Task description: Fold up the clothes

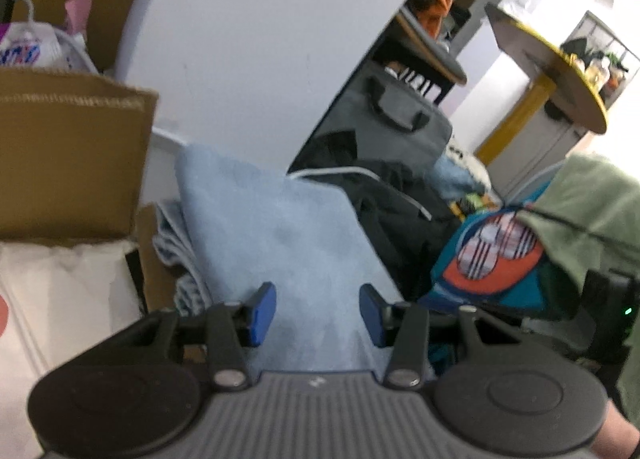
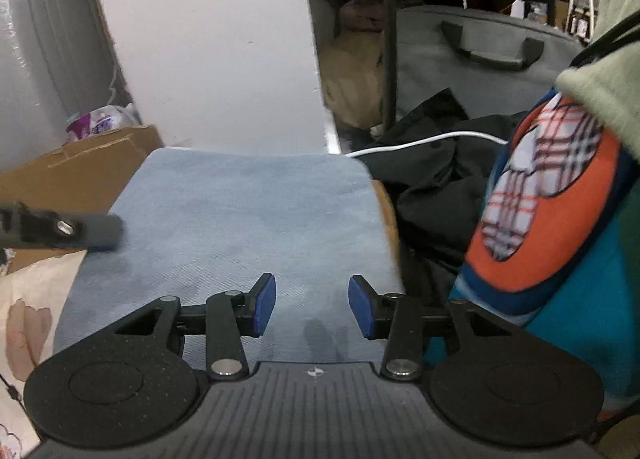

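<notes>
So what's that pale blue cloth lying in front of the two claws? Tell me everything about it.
The pale blue cloth looks like soft, denim-like fabric, folded into a flat, neat rectangle with a rounded far corner. It lies flat against a white panel, beside a heap of black clothing. Both grippers hover open above it, left and right, pinching nothing.

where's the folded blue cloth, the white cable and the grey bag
folded blue cloth (image 2: 248,211), right wrist view, middle of top face
white cable (image 2: 424,142), right wrist view, mid-run over black clothing
grey bag (image 2: 460,71), right wrist view, front panel
</notes>
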